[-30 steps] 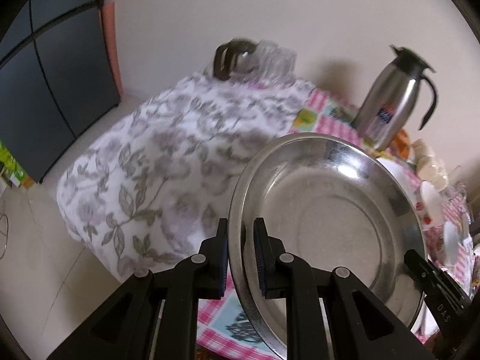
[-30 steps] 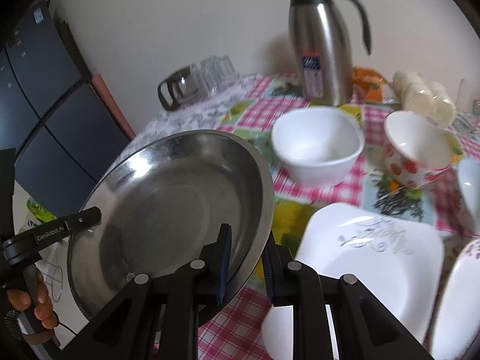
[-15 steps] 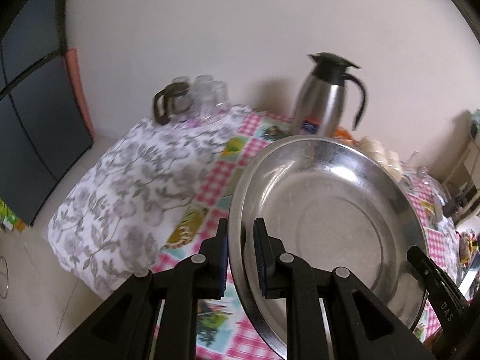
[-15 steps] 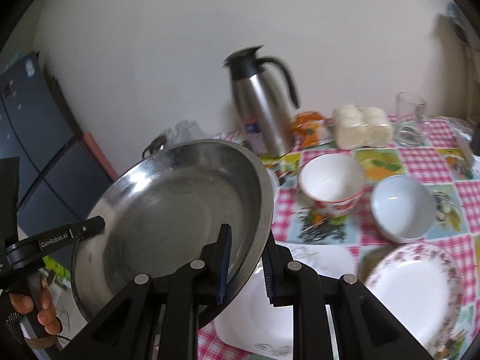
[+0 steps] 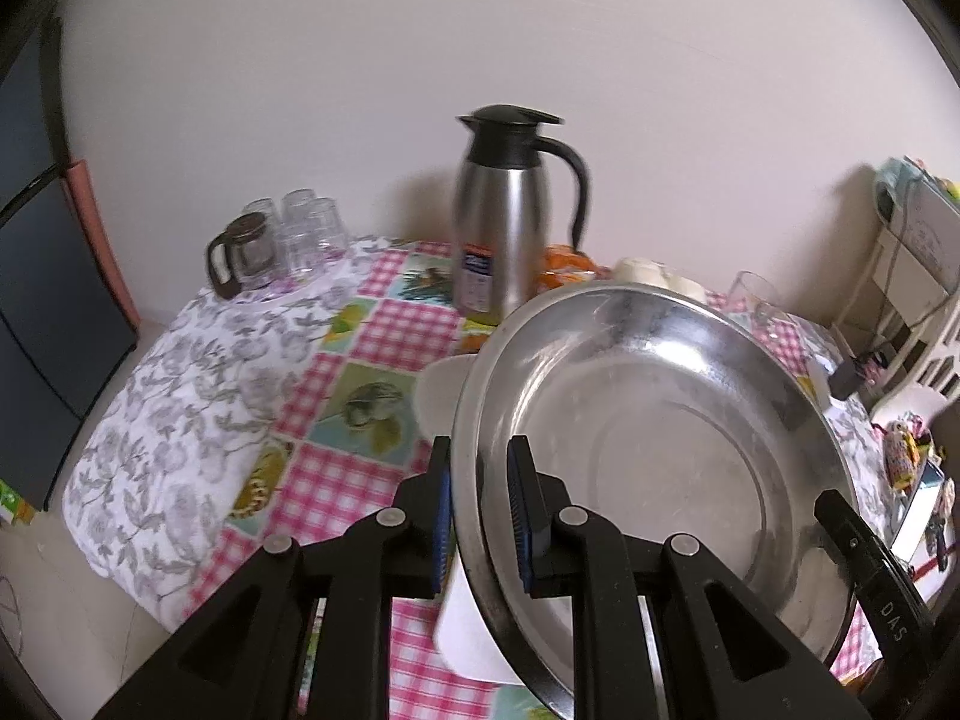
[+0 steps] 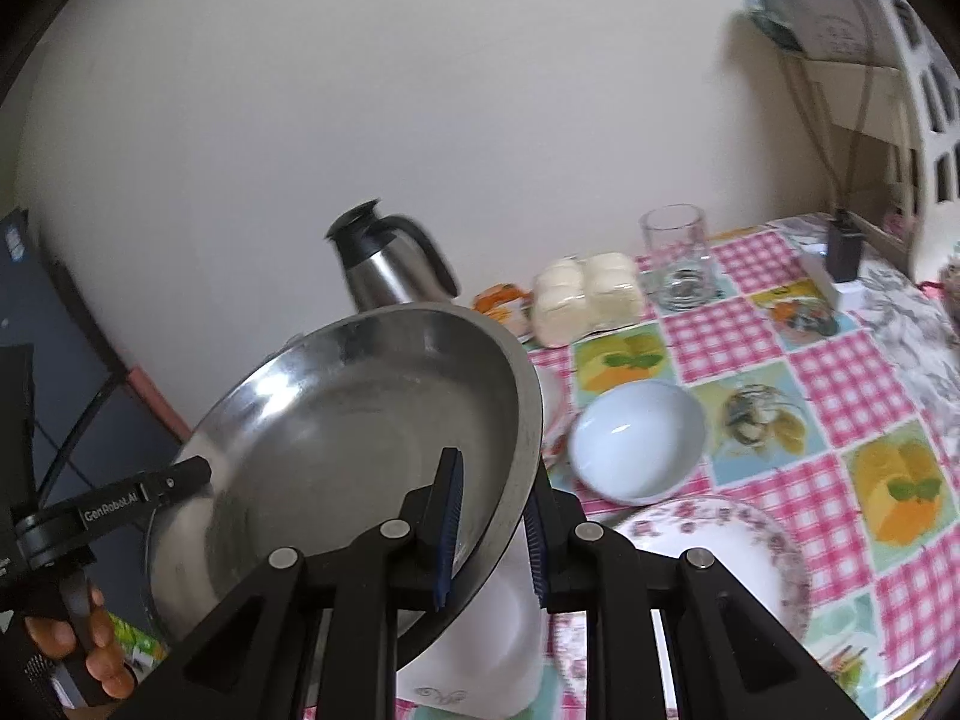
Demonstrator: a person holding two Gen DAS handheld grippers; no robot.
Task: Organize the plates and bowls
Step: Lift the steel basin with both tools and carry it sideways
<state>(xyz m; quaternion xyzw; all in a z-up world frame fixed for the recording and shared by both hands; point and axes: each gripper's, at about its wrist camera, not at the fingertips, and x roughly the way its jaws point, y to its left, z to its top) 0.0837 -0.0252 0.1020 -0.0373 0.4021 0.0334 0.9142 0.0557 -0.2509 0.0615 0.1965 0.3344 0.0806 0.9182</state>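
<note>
A large round steel plate (image 5: 654, 438) is held in the air above the table by both grippers, tilted. My left gripper (image 5: 478, 516) is shut on its left rim. My right gripper (image 6: 489, 531) is shut on its right rim; the plate also shows in the right wrist view (image 6: 336, 450). Below it lie a white square plate (image 6: 480, 648), a floral round plate (image 6: 720, 558) and a small white bowl (image 6: 636, 444). Another white bowl (image 5: 441, 396) is partly hidden behind the steel plate.
A steel thermos jug (image 5: 507, 222) stands at the back by the wall. Upturned glasses and a glass pot (image 5: 276, 246) sit at the back left. A drinking glass (image 6: 678, 258), a pack of white buns (image 6: 585, 300) and a white rack (image 6: 900, 78) are on the right.
Both grippers have carried the steel plate to the right along the table. The views swung from the floral cloth end toward the bowls, the glass and the rack.
</note>
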